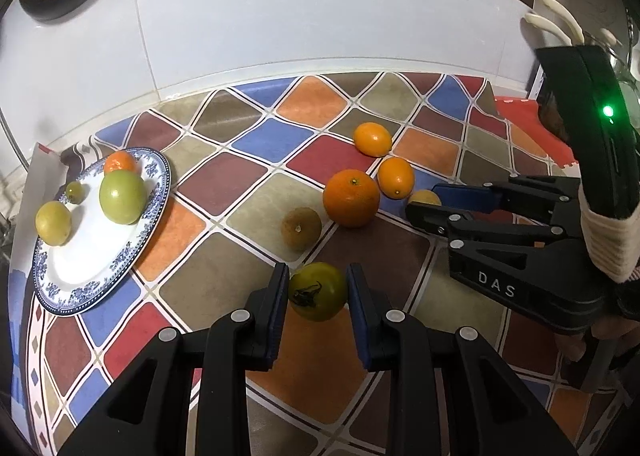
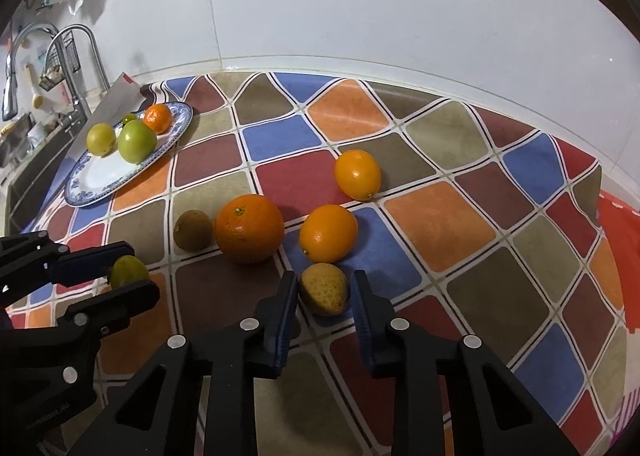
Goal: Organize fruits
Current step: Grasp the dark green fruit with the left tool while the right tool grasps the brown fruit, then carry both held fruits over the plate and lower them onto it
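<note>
- Black plastic with blue pads, the left gripper is pinching a round olive-green tomato with a dark stalk scar, near the blue-and-white patterned china plate, apparently to carry it there.
- The right gripper is clamping a small speckled yellow-brown fruit, well apart from the plate, probably for the same trip.
- The plate is already holding a green tomato, a yellow fruit, a tiny green one and a small mandarin, so it is seemingly serving as the collection spot.
- Away from the plate, a big orange, a brown fruit and two glossy oval orange fruits are waiting on the chequered cloth.
</note>
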